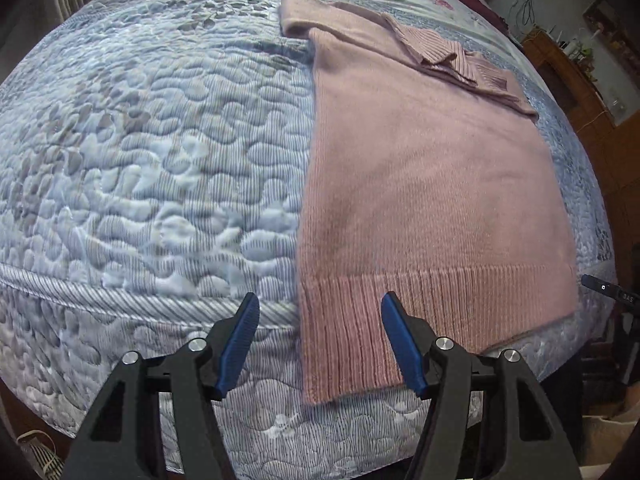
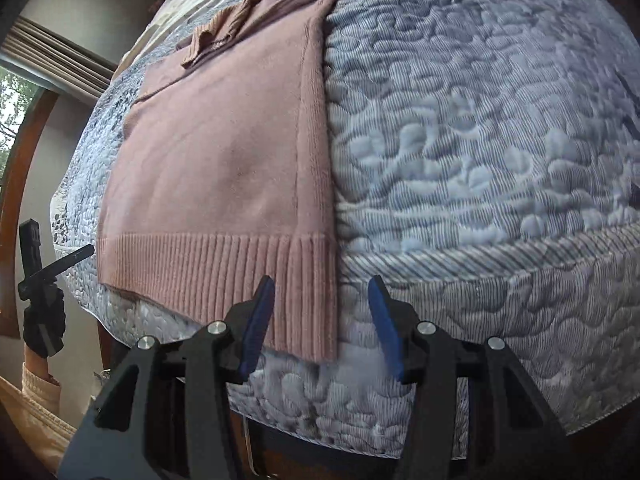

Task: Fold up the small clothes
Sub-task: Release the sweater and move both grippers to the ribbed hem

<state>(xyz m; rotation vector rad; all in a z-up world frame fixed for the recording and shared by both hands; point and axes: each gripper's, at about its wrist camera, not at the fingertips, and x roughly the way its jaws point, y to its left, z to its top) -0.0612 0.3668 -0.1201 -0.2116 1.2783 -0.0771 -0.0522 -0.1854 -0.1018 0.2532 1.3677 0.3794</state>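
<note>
A pink knit sweater (image 1: 424, 184) lies flat on a blue quilted bed (image 1: 160, 160), sides folded in, a ribbed cuff (image 1: 436, 50) resting across its far end. Its ribbed hem (image 1: 360, 320) hangs over the bed's near edge. My left gripper (image 1: 318, 308) is open just short of the hem's left corner, nothing between its blue fingers (image 1: 240, 340). In the right wrist view the sweater (image 2: 224, 152) shows with its hem (image 2: 240, 276). My right gripper (image 2: 322, 292) is open at the hem's right corner, not touching it.
The quilt (image 2: 480, 140) spreads wide on both sides of the sweater. A gloved hand holding the other gripper (image 2: 40, 280) shows at the left of the right wrist view. A wooden cabinet (image 1: 576, 80) stands at the far right, a curtained window (image 2: 48, 60) at the left.
</note>
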